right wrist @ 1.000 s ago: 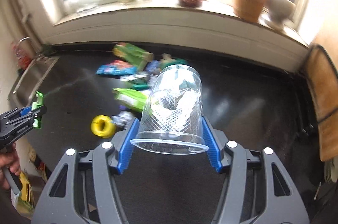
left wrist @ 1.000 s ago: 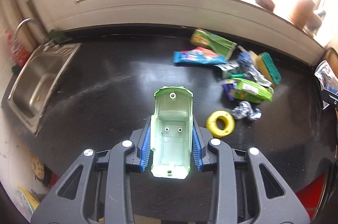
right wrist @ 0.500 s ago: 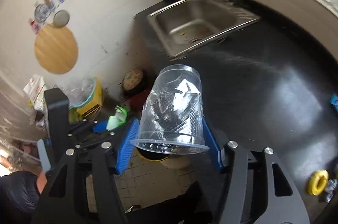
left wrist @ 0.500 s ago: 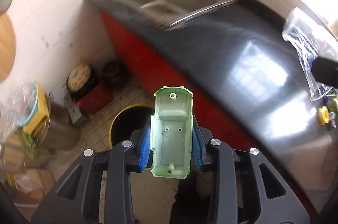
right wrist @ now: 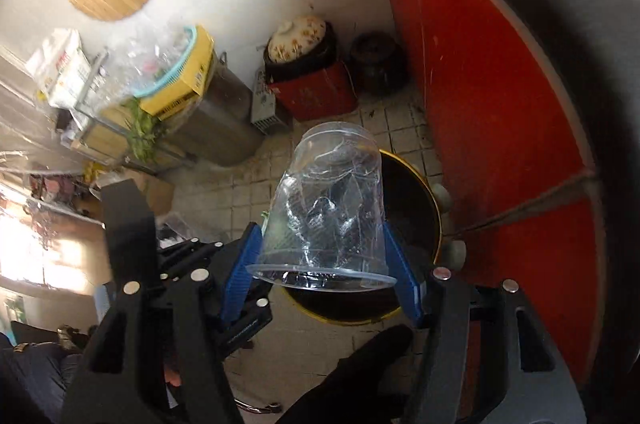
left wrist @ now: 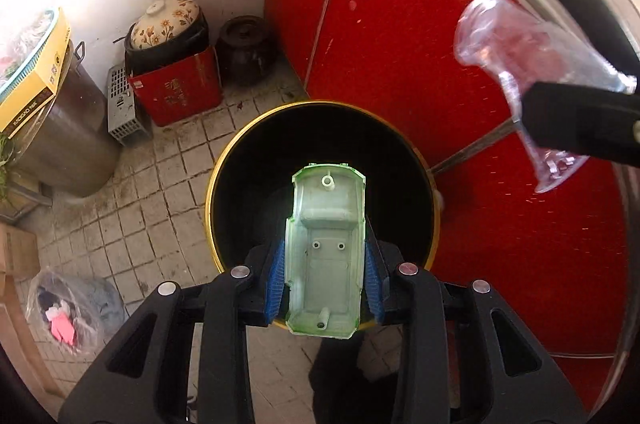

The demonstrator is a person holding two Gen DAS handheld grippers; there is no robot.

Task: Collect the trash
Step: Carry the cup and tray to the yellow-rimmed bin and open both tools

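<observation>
A pale green plastic toy-car shell [left wrist: 326, 256] is clamped between the blue pads of my left gripper [left wrist: 326, 278], which is shut on it and points down over a round black bin with a yellow rim [left wrist: 320, 103]. My right gripper [right wrist: 322, 264] is shut on a clear plastic cup [right wrist: 328, 208] with crumpled foil inside, held bottom-forward above the same bin [right wrist: 412, 192]. From the left wrist view the cup [left wrist: 516, 52] hangs at the upper right, to the right of the bin.
Red cabinet doors [left wrist: 480, 224] stand right behind the bin. On the tiled floor to the left are a flower-lidded clay pot on a red box [left wrist: 168, 20], a dark jar [left wrist: 248, 52], a steel pot [left wrist: 64, 128] and a plastic bag [left wrist: 68, 308].
Both grippers have swung off the black countertop, past the sink, and down over the floor bin. Each has kept hold of its item, and both views rolled round.
</observation>
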